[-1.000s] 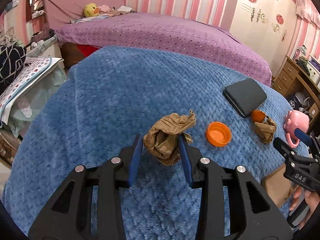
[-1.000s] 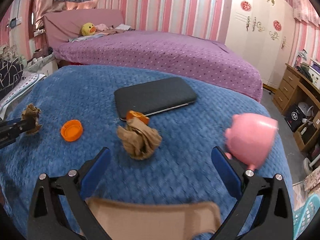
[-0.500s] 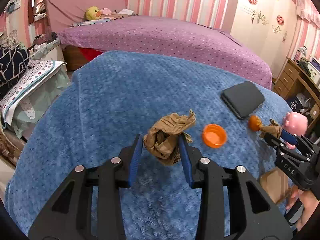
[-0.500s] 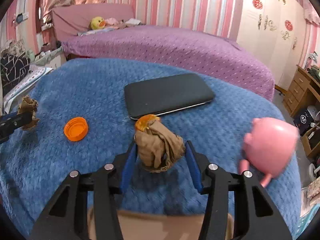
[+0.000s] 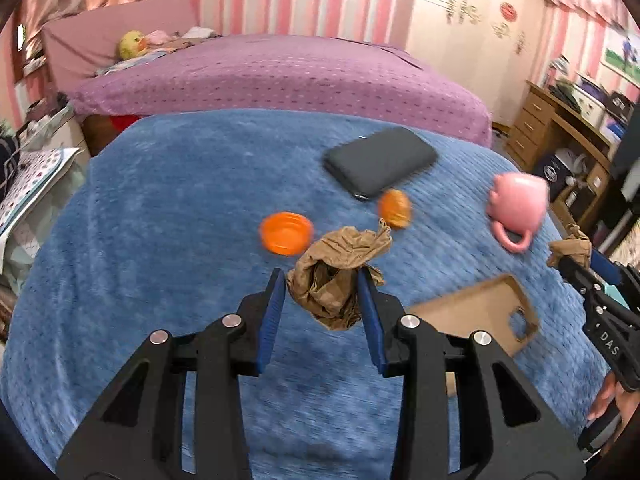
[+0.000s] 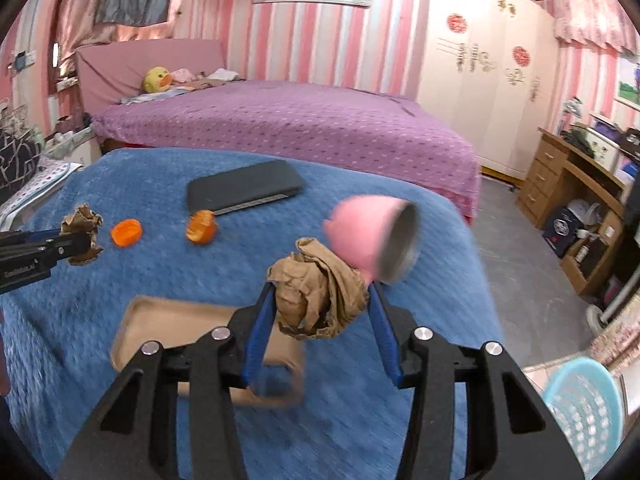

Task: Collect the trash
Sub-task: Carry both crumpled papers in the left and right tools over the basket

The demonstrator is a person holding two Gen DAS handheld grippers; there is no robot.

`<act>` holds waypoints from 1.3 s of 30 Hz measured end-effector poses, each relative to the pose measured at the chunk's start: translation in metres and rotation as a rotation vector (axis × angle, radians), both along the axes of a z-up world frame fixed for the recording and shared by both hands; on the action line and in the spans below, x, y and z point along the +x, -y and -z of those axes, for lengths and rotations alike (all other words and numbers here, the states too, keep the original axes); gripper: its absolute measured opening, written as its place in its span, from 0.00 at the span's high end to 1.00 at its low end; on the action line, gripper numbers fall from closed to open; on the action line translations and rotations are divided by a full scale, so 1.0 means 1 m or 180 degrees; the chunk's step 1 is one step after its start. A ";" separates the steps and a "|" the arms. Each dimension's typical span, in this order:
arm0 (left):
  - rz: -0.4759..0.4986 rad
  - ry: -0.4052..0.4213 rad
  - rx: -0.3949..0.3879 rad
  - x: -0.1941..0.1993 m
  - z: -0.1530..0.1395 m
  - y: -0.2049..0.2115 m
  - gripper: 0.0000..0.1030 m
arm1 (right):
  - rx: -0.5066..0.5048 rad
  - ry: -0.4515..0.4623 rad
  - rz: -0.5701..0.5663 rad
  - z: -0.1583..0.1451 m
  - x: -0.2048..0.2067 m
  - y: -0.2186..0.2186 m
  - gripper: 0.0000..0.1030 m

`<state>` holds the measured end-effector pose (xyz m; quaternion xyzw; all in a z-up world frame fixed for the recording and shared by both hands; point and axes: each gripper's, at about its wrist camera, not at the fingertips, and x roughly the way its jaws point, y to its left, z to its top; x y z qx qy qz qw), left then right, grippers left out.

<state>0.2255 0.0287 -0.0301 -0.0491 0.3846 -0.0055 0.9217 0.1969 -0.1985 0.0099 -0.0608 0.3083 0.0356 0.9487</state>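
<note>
A blue textured blanket is covering the surface, and lying on it are a dark flat case, an orange lid, an orange peel, a pink pig-shaped mug on its side — and a flat cardboard piece.

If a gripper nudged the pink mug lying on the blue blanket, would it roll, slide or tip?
The pink mug lies on its side with its handle underneath, so it would probably rock or pivot rather than roll freely. The plush blue blanket looks grippy, so sliding seems unlikely. It looks rigid, with a metallic-looking inside, so it should keep its shape, unlike the crumpled brown paper.
</note>
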 end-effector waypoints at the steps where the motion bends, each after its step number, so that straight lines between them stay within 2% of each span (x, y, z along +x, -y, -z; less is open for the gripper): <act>1: 0.0041 -0.0003 -0.0014 -0.002 0.000 0.006 0.65 | 0.0014 -0.0006 0.0037 0.000 -0.005 0.007 0.55; 8: 0.0287 -0.0006 -0.0019 -0.016 0.001 0.051 0.65 | 0.0048 -0.0013 0.0370 0.006 -0.037 0.059 0.55; 14: 0.0423 0.0019 0.0034 -0.026 0.003 0.074 0.65 | 0.0094 0.0012 0.0482 0.009 -0.046 0.088 0.55; 24: 0.0458 0.0103 0.0011 -0.036 0.008 0.096 0.65 | 0.0129 0.0035 0.0521 0.012 -0.048 0.114 0.55; 39: 0.0507 0.0141 0.0095 -0.040 0.012 0.143 0.65 | 0.0358 0.0146 0.0885 0.005 -0.068 0.193 0.55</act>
